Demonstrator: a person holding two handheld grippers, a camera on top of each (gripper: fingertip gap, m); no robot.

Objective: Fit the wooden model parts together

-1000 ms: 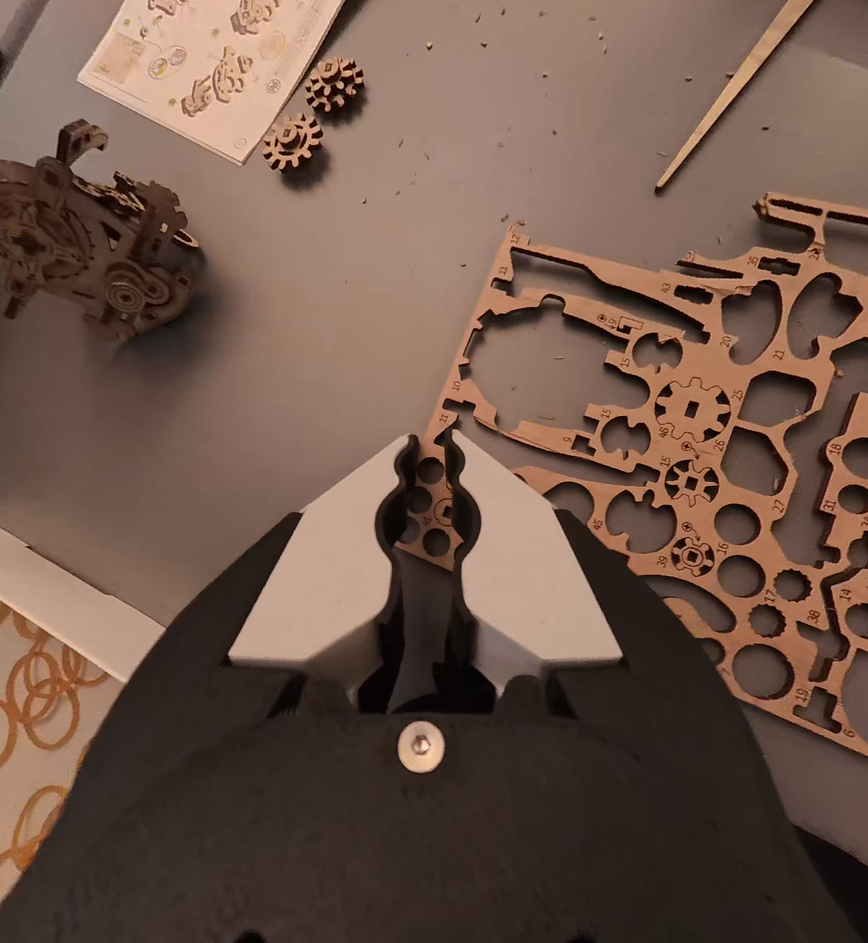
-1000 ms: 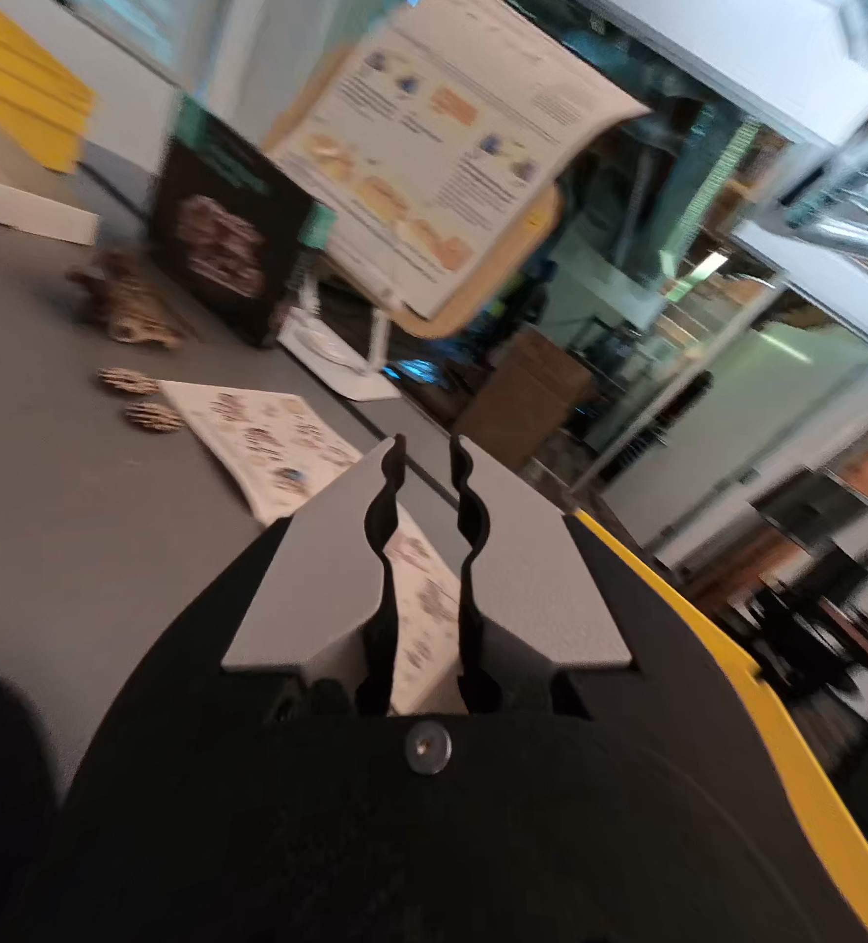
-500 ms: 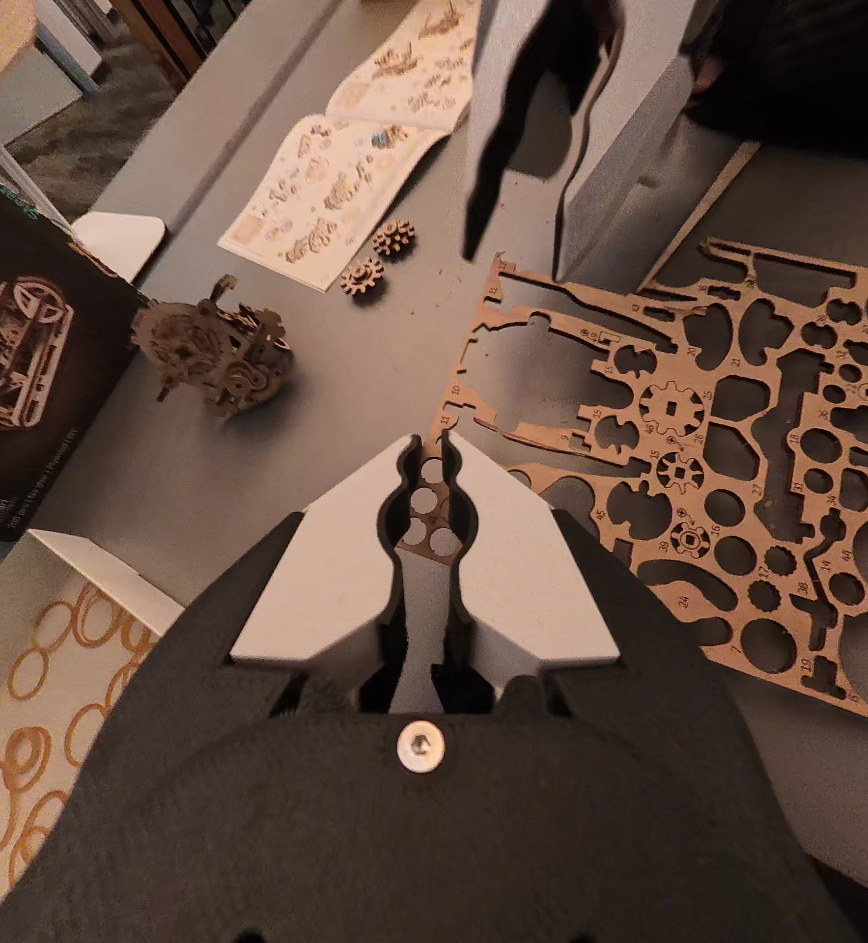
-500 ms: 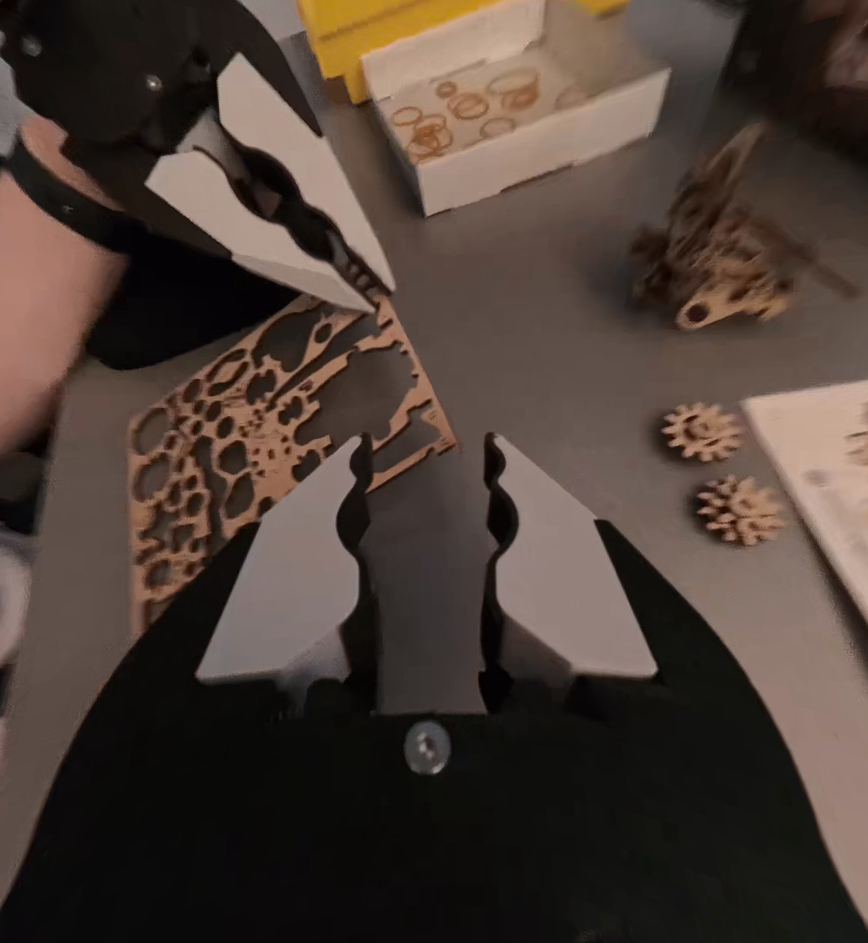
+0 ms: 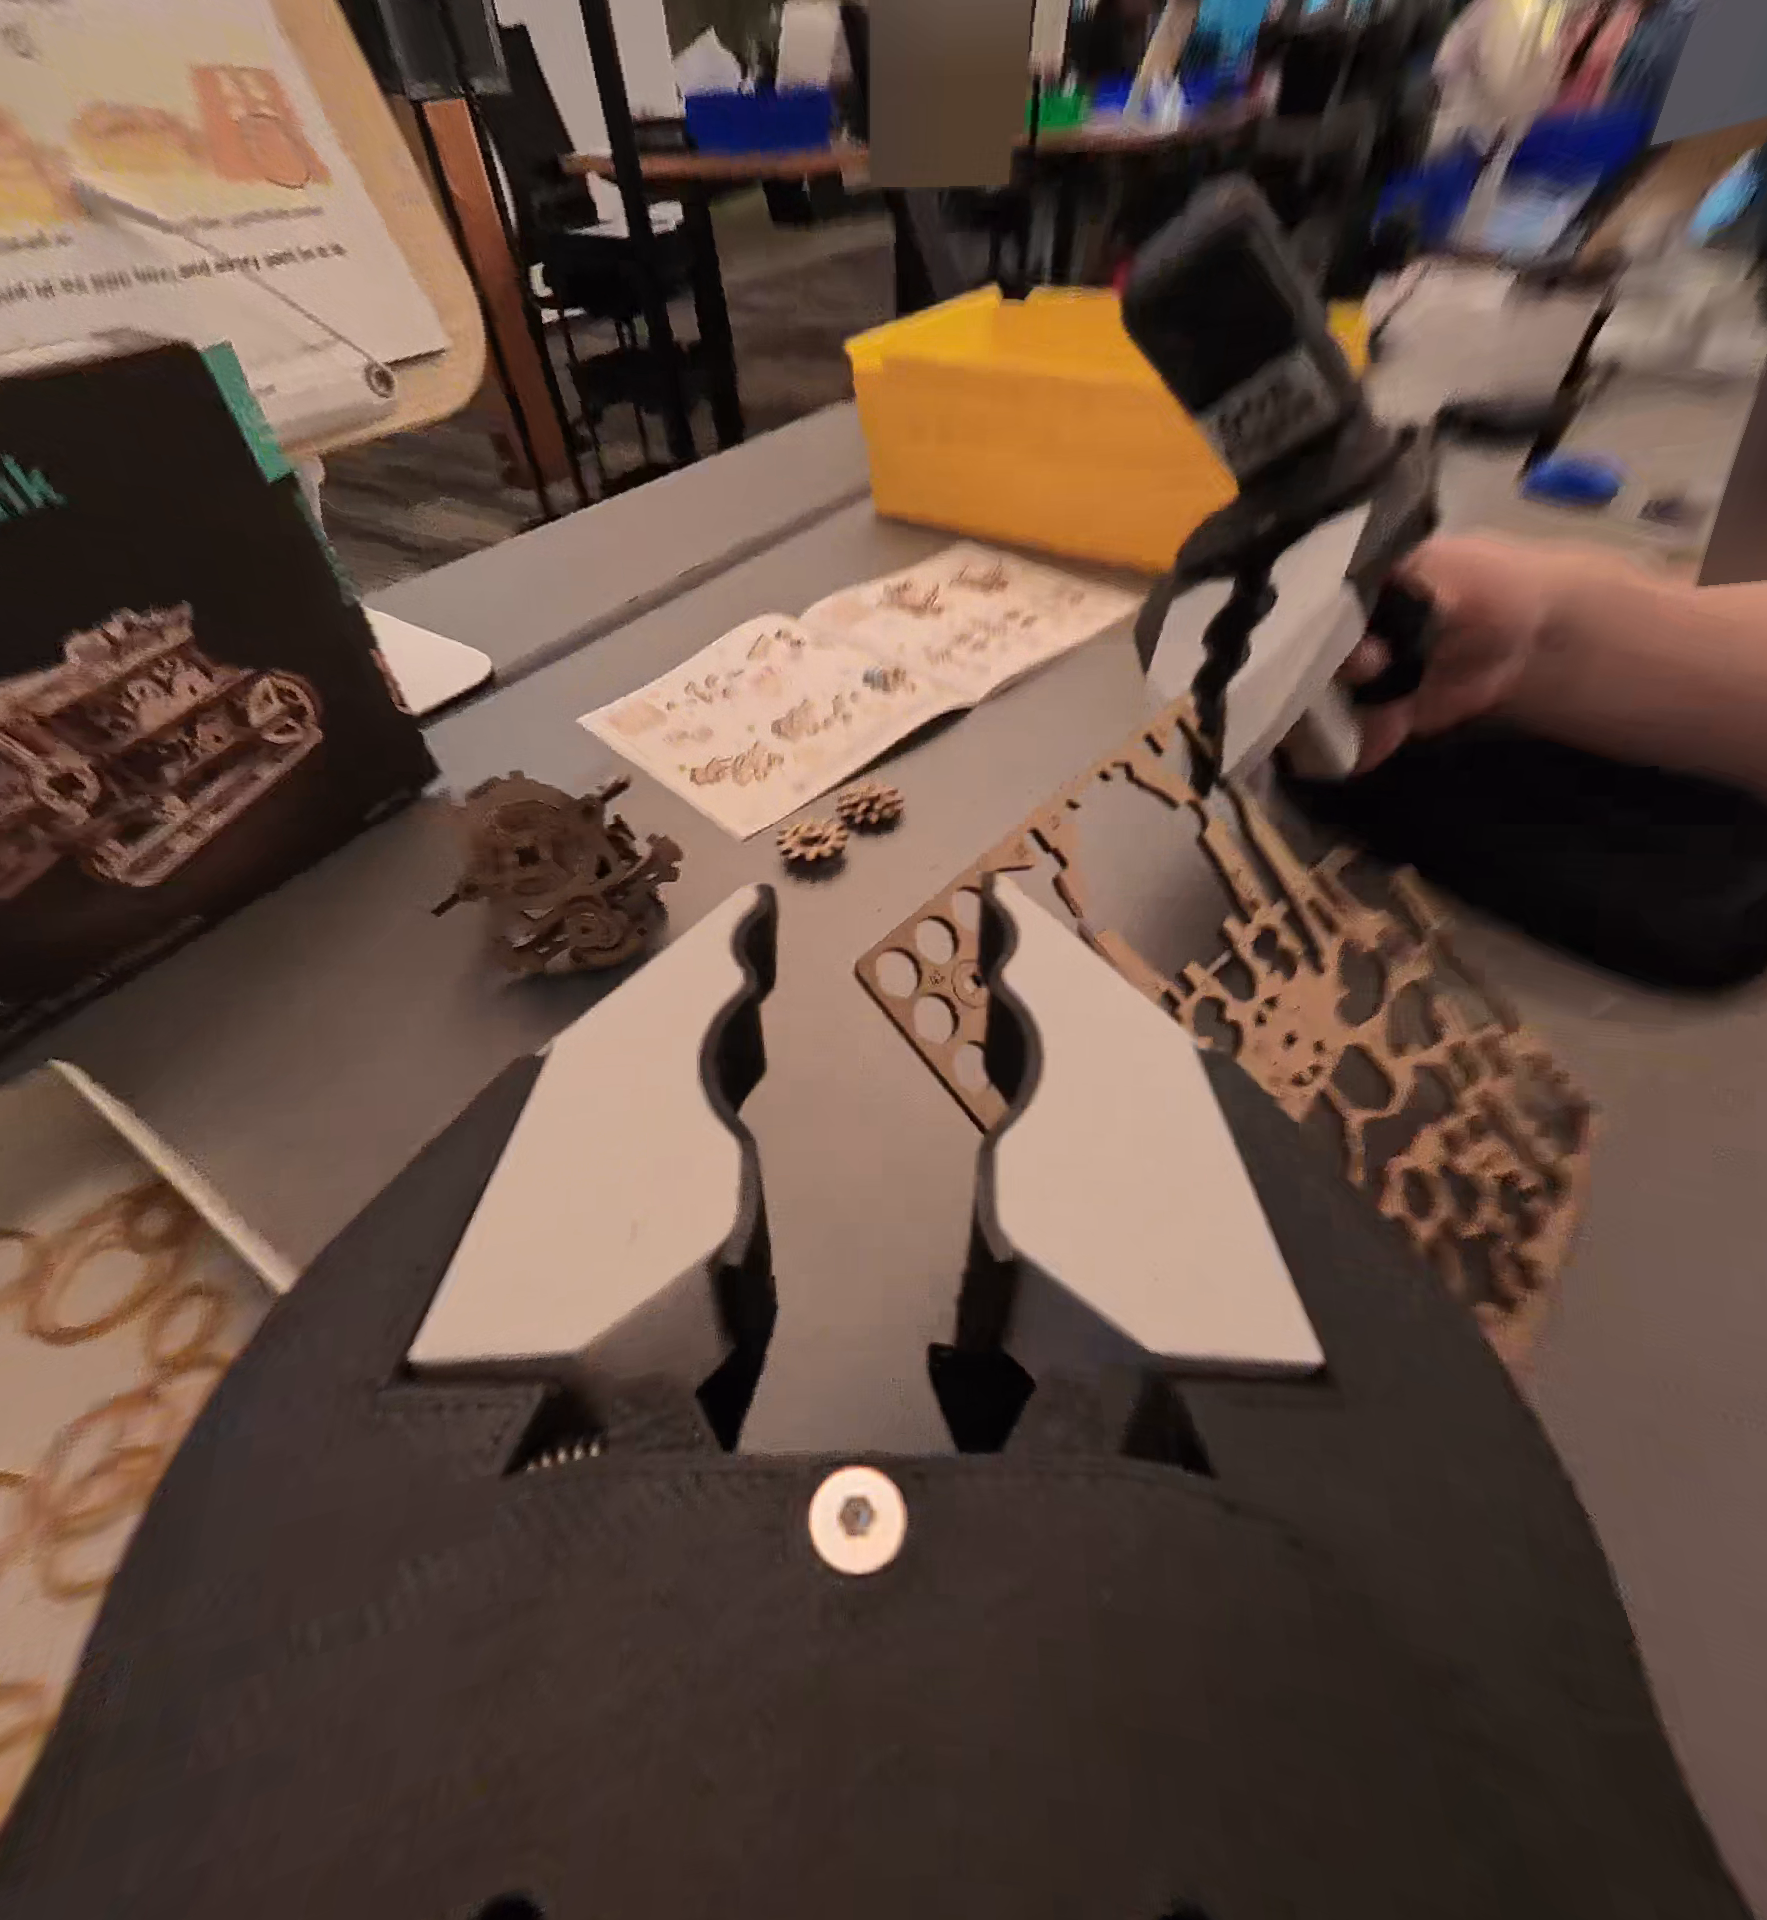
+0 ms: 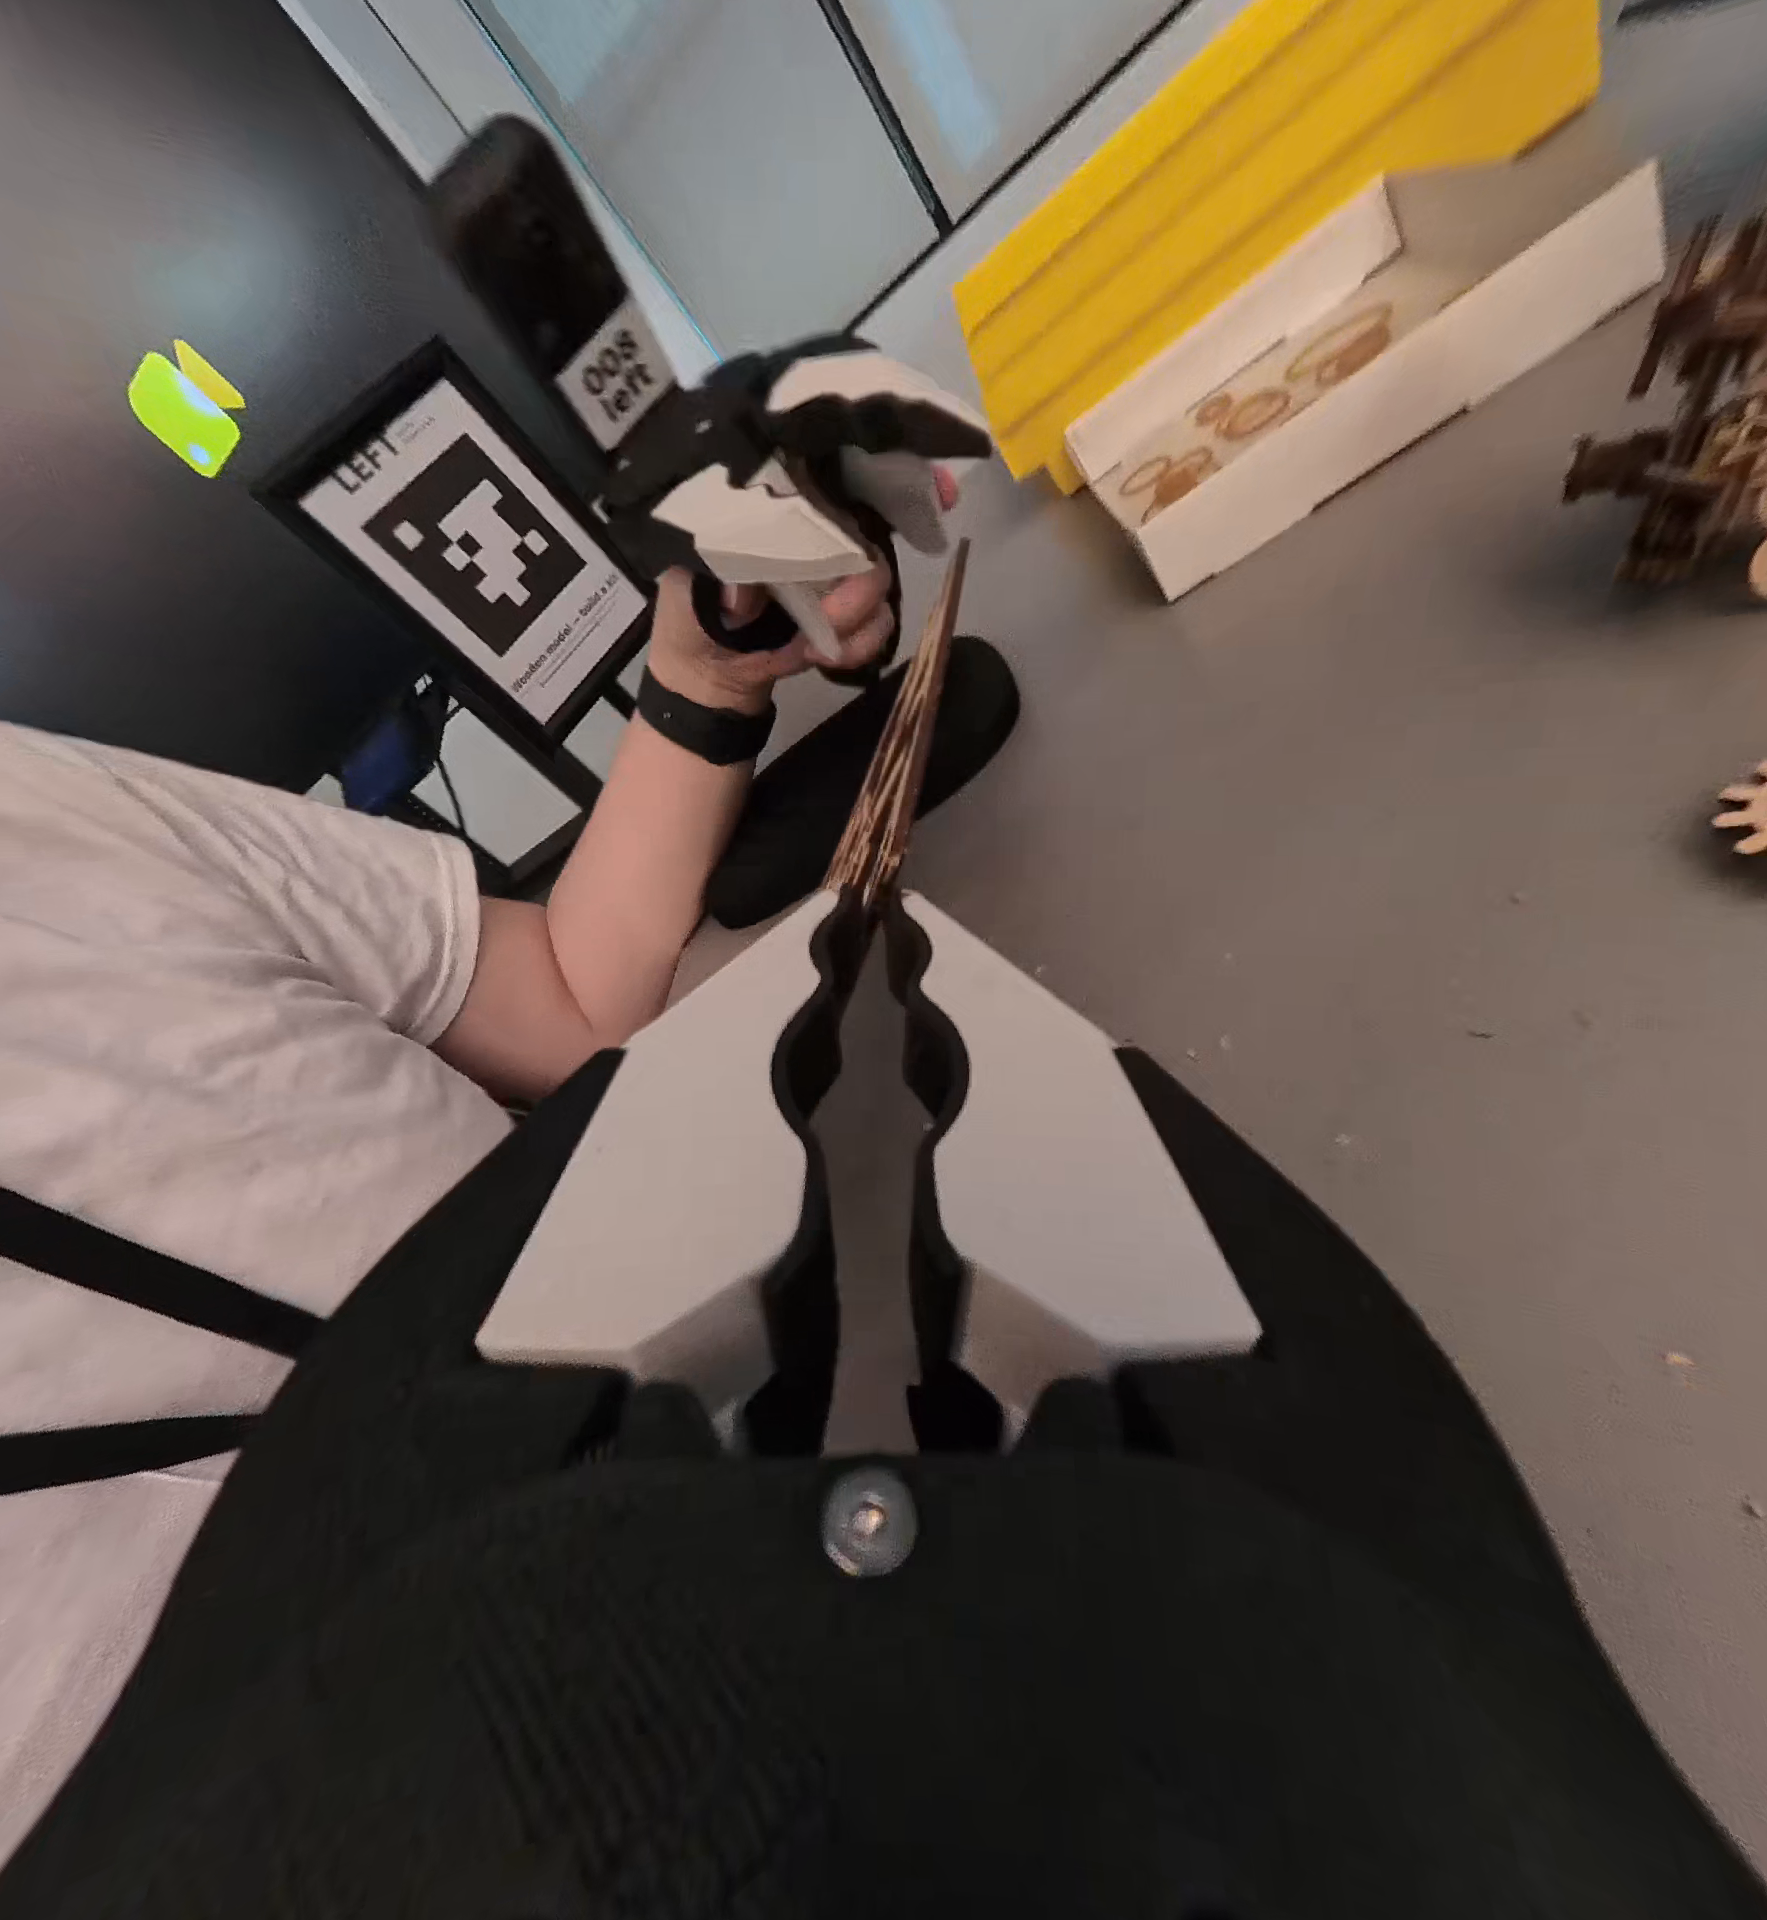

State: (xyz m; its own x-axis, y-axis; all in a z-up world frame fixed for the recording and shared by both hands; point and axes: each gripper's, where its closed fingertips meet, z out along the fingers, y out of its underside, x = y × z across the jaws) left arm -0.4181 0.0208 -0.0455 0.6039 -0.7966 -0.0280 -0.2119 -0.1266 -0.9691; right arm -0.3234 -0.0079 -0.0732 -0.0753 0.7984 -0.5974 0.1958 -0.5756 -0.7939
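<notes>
the wooden parts sheet [image 5: 1284, 997] is a thin brown board full of cut-out holes. it is tilted up off the grey table [image 5: 359, 1049], and the right gripper [image 6: 866, 914] pinches its far edge between the very tips of its jaws. in the right wrist view the sheet [image 6: 894, 758] shows edge-on, running straight out from the tips. the left gripper [image 5: 877, 909] has its jaws spread wide with nothing in them. the near corner of the sheet, the one with round holes, sits just in front of its right jaw and partly behind it.

out past the left jaw stands the half-built wooden model [image 5: 562, 883], on the table. a bit farther ahead of the jaws lie two small wooden gears [image 5: 839, 823], side by side. beyond them the instruction booklet [image 5: 858, 675] lies open. a dark model box [image 5: 120, 686] with a picture on it stands far off to the left. a white box [image 5: 58, 1382] with tan rubber bands in it is down by the left jaw. a yellow bin [image 5: 1024, 447] sits far ahead.
</notes>
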